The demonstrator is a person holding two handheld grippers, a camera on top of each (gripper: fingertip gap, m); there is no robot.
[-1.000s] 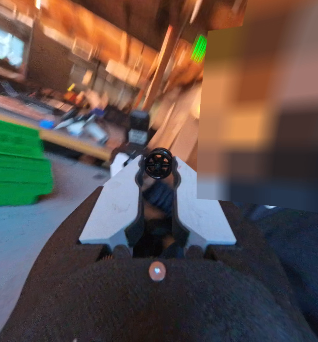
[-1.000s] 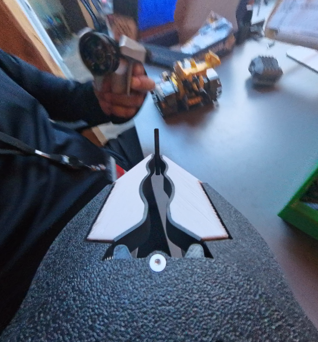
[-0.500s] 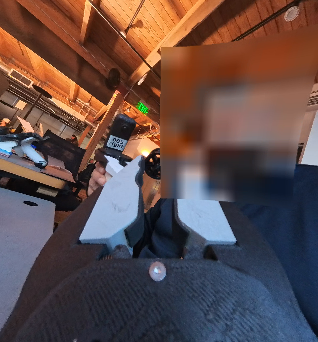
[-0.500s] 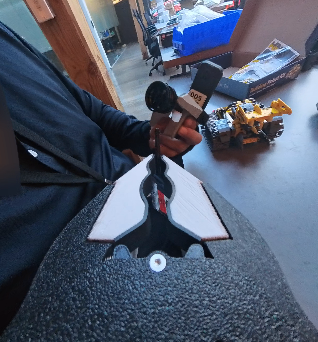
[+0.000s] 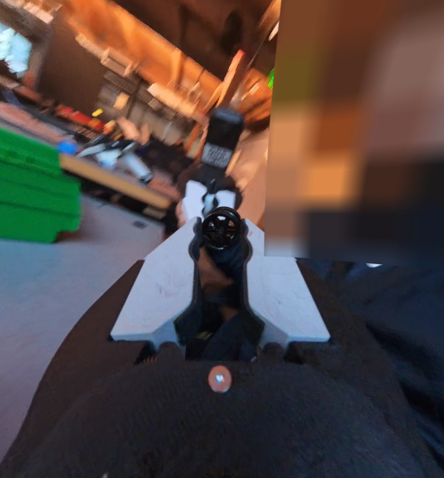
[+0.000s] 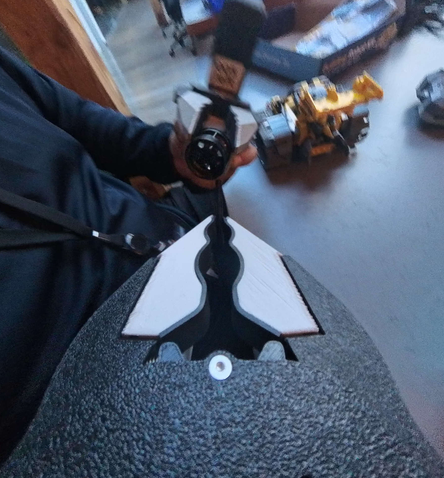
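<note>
My left gripper (image 5: 220,229) is shut on a small black spoked wheel (image 5: 220,227) held at its fingertips, in the air. My right gripper (image 6: 218,219) is shut on a thin black axle rod (image 6: 218,199) that sticks out forward. In the right wrist view the left gripper (image 6: 210,144) faces me with the wheel (image 6: 207,157), and the rod's tip is just below the wheel. In the left wrist view the right gripper (image 5: 210,199) shows just beyond the wheel. Both views are blurred.
A yellow and grey brick-built vehicle (image 6: 316,121) stands on the dark table (image 6: 357,232), with a grey part (image 6: 440,98) at the right and an open box (image 6: 326,51) behind. A green crate stack (image 5: 27,186) is at the left. A person's dark sleeve (image 6: 60,144) fills the left.
Both grippers have swung down and turned toward each other. The wheel and rod tip are now nearly in line and close. Both grips are unchanged.
</note>
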